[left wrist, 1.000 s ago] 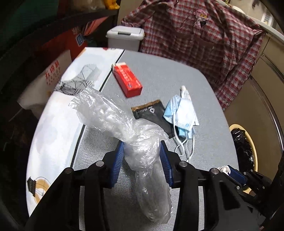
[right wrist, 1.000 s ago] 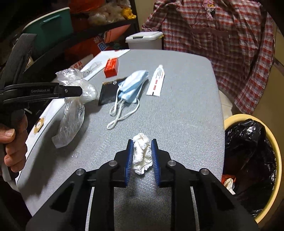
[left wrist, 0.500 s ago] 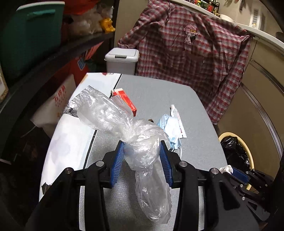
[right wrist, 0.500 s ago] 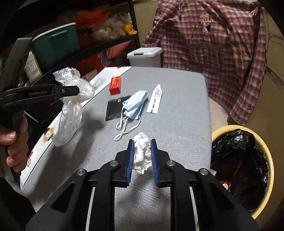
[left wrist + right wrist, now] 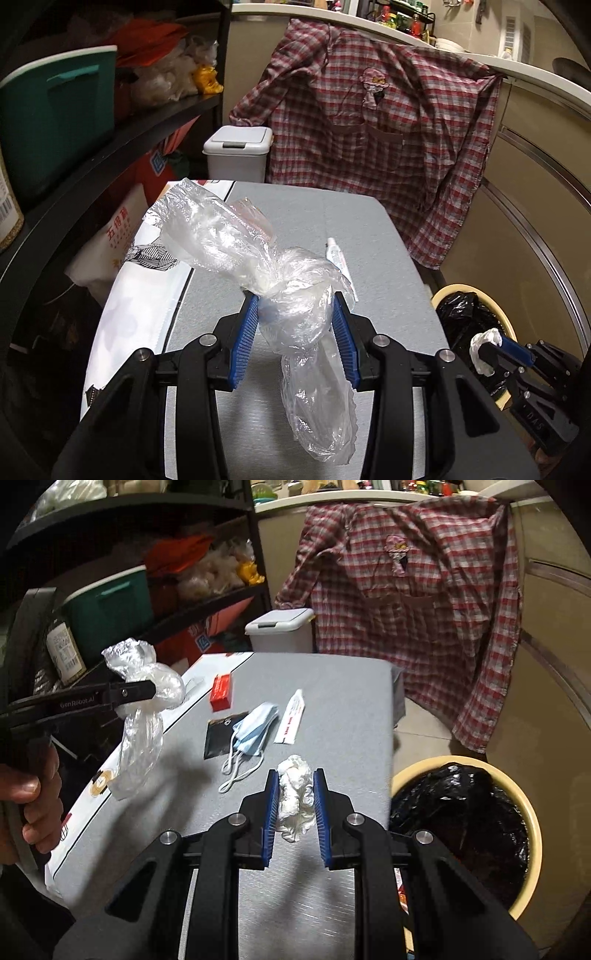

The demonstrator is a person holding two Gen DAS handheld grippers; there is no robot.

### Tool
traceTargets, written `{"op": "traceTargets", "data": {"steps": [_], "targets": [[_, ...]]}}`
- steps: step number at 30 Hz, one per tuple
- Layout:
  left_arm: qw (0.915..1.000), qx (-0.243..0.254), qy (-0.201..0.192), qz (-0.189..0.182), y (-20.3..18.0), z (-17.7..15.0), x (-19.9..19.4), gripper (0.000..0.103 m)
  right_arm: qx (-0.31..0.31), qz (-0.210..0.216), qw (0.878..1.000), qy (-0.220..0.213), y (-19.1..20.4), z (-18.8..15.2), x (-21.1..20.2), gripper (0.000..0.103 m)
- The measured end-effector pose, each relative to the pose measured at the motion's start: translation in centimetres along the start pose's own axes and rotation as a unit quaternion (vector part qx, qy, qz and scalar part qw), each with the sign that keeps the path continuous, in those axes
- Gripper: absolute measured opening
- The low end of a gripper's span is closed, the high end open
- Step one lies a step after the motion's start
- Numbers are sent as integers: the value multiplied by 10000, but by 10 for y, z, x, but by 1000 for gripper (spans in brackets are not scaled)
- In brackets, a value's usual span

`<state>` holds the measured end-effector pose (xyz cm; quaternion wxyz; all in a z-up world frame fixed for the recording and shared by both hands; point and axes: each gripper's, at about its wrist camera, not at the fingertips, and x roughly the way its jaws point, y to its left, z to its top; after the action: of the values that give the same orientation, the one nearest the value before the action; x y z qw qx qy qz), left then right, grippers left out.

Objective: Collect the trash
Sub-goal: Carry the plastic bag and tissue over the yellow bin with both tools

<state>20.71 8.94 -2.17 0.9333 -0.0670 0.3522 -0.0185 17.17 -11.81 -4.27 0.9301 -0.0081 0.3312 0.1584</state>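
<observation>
My left gripper [image 5: 295, 306] is shut on a crumpled clear plastic bag [image 5: 258, 258] and holds it high above the grey table [image 5: 303, 214]; it also shows in the right wrist view [image 5: 142, 692] at the left. My right gripper [image 5: 294, 786] is shut on a white tissue wad [image 5: 295, 797], raised above the table's near right edge; it shows in the left wrist view [image 5: 487, 350] over the bin. A yellow bin with a black liner [image 5: 469, 823] stands on the floor to the right.
On the table lie a red box [image 5: 221, 692], a black pouch [image 5: 221, 734], a blue face mask [image 5: 255, 731] and a white tube [image 5: 290, 720]. A plaid shirt [image 5: 406, 583] hangs behind. A white lidded bin [image 5: 280, 631] and dark shelves [image 5: 110, 590] stand at the far left.
Both grippers have risen well above the table with their loads. The right gripper has moved toward the yellow bin. The table items now look farther away.
</observation>
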Motion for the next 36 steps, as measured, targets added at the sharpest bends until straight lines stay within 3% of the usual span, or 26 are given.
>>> {"op": "traceTargets", "data": {"steps": [20, 36], "targets": [[9990, 238, -148, -335, -56, 9, -1, 40, 577, -431, 9964, -454, -62, 13, -36, 19], [9959, 540, -119, -711, -122, 10, 15, 40, 990, -1285, 9839, -750, -140, 18, -72, 19]]}}
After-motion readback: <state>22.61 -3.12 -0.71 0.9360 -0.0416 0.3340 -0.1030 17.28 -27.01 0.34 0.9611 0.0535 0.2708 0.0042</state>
